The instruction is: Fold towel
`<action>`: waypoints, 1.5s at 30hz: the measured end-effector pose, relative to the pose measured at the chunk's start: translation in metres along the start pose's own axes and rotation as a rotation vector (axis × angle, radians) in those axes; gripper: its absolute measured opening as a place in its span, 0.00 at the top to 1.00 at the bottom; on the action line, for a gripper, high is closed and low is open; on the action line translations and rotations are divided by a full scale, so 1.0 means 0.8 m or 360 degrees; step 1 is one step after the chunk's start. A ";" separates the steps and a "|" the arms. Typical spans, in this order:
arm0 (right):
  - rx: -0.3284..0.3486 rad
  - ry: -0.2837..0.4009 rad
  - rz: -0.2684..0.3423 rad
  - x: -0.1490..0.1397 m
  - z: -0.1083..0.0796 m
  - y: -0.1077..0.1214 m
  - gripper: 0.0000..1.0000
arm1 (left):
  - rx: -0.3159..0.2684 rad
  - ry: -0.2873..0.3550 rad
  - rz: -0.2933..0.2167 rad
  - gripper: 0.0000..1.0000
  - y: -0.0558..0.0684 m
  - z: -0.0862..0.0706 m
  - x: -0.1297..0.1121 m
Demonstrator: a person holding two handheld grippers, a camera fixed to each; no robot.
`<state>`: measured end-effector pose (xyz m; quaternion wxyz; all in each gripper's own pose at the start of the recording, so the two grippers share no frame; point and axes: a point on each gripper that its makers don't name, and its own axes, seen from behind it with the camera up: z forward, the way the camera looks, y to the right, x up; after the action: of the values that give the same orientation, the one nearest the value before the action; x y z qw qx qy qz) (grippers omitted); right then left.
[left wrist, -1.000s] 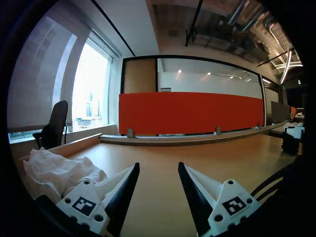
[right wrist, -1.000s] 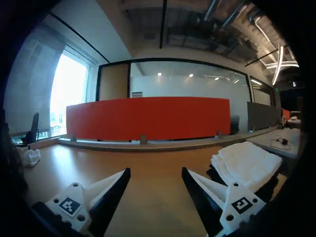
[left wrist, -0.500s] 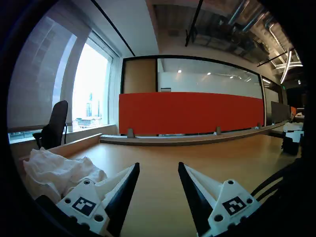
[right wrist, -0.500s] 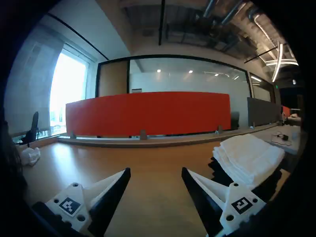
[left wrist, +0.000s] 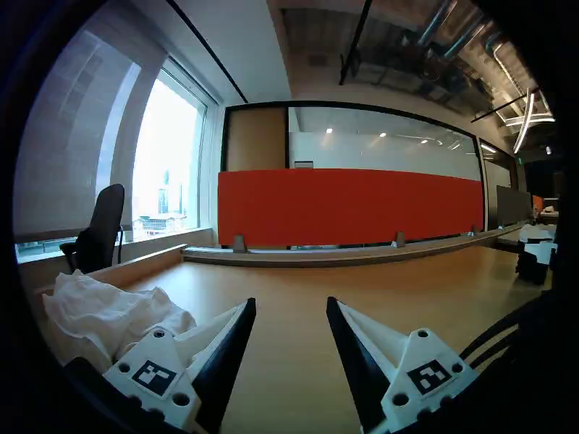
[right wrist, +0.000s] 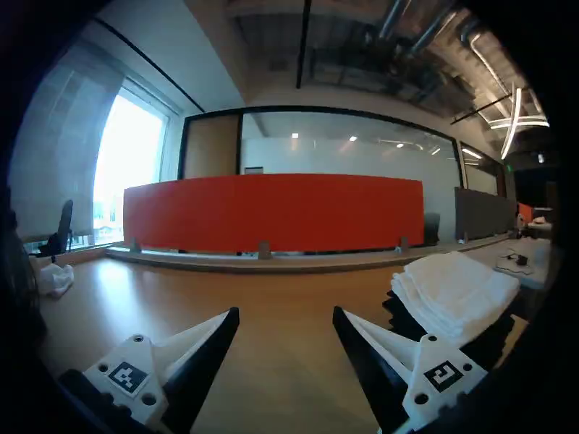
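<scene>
Ahead of left gripper (left wrist: 289, 300), jaws apart, I see bare desk (left wrist: 311, 282) running straight to red partition (left wrist: 347, 206): open lane. On left, crumpled towel (left wrist: 108, 315) crowds gripper's left finger, with wooden ledge (left wrist: 145, 264) just behind. Far right sits black-and-white object (left wrist: 537, 257). Ahead of right gripper (right wrist: 284, 311), jaws apart, same bare wood, free up to partition. On my right, folded towel stack (right wrist: 456, 289) on black base (right wrist: 499, 336) blocks passage, near right finger. Beyond desk edge stands office chair (left wrist: 98, 231), outside lane.

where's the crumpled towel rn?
The crumpled towel lies on the wooden desk, lower left in the left gripper view, beside a finger of the left gripper and near the black chair by the window.
</scene>
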<state>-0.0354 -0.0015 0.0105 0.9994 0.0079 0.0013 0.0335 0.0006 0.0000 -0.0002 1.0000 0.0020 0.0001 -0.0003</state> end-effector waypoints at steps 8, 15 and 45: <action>0.0000 0.0027 -0.0014 0.004 -0.005 -0.003 0.00 | 0.0000 0.0000 0.0000 0.29 0.000 0.000 0.000; 0.0003 0.0028 -0.0014 0.005 -0.005 -0.003 0.00 | 0.0000 0.0000 0.0000 0.29 0.000 0.000 0.000; 0.0002 0.0028 -0.0013 0.004 -0.006 -0.005 0.00 | 0.0000 -0.0001 0.0001 0.29 0.000 0.000 0.002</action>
<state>-0.0320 -0.0050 0.0056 0.9995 0.0083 0.0101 0.0296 0.0020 -0.0004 -0.0002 1.0000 0.0019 -0.0001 -0.0001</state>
